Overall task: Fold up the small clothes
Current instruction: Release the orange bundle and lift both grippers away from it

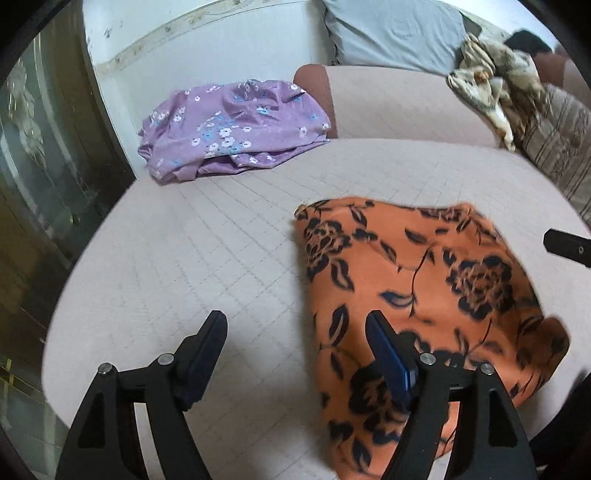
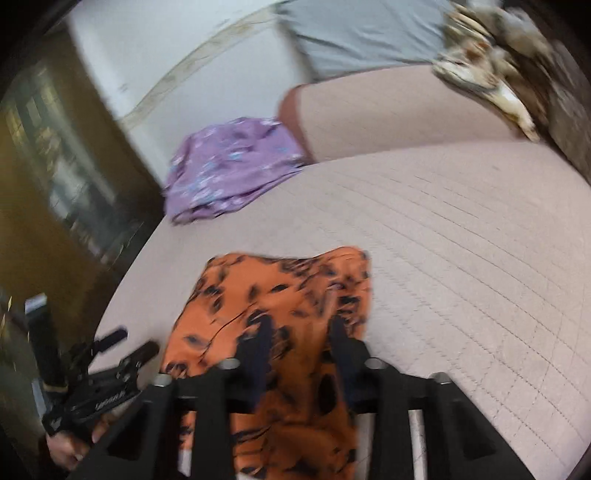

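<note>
Left claw is hanging wide open, gripping nothing; its right finger is sitting over the near-left part of the orange floral garment, its left finger over bare cushion. I'm reading that as lining up on the garment's left edge for the next fold.

Right claw is hovering over the near half of the same garment, fingers clearly apart. That view is smeared with motion blur, so I can't tell if cloth is touching the pads; nothing looks pinched. In that view the left claw is showing just beside the garment's left edge, consistent with a two-handed fold.

The orange garment is lying fairly flat on the pink quilted cushion, a bit rumpled, off to the near right as the left camera sees it. My guess: spread out, fold not finished.

Farther back left, a purple floral garment is sitting bunched against the seat back, well apart from the orange one. Could be a done pile or one waiting; can't tell which.

Behind that, a grey pillow and a crumpled beige patterned cloth are lying at the far right.
</note>
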`<state>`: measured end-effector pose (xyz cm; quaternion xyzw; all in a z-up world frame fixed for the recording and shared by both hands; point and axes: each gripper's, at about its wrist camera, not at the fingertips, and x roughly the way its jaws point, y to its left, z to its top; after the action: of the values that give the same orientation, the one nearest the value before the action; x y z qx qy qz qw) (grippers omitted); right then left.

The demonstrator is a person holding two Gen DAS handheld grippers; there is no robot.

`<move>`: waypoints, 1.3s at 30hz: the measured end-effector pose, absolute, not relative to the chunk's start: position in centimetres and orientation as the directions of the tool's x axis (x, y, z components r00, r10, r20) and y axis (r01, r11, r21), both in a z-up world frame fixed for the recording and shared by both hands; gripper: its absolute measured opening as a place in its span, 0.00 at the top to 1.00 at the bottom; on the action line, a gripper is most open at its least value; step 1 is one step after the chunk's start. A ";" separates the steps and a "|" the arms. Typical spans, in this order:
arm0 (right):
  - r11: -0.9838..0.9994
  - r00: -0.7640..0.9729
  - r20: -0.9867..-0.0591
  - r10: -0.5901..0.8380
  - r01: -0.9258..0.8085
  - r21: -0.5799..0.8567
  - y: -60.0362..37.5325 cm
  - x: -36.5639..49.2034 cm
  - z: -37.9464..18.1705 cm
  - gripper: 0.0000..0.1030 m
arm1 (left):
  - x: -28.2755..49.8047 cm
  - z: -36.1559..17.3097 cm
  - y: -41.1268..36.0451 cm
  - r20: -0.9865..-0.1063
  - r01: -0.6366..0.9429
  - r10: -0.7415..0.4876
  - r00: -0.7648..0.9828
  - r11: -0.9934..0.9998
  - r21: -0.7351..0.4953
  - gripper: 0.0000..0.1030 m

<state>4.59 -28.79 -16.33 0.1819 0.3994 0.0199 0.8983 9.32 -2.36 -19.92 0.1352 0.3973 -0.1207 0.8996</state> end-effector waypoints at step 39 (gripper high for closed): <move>0.973 0.789 -0.605 0.107 0.042 0.227 -20.1 -3.8 -2.5 0.72 | -1.7 3.0 4.6 -0.304 -0.063 0.126 0.944 0.976 0.209 0.00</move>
<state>-3.83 -20.05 -2.46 0.1148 0.3242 0.0175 0.9388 -1.66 4.64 3.03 0.0985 0.1596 0.0481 0.9811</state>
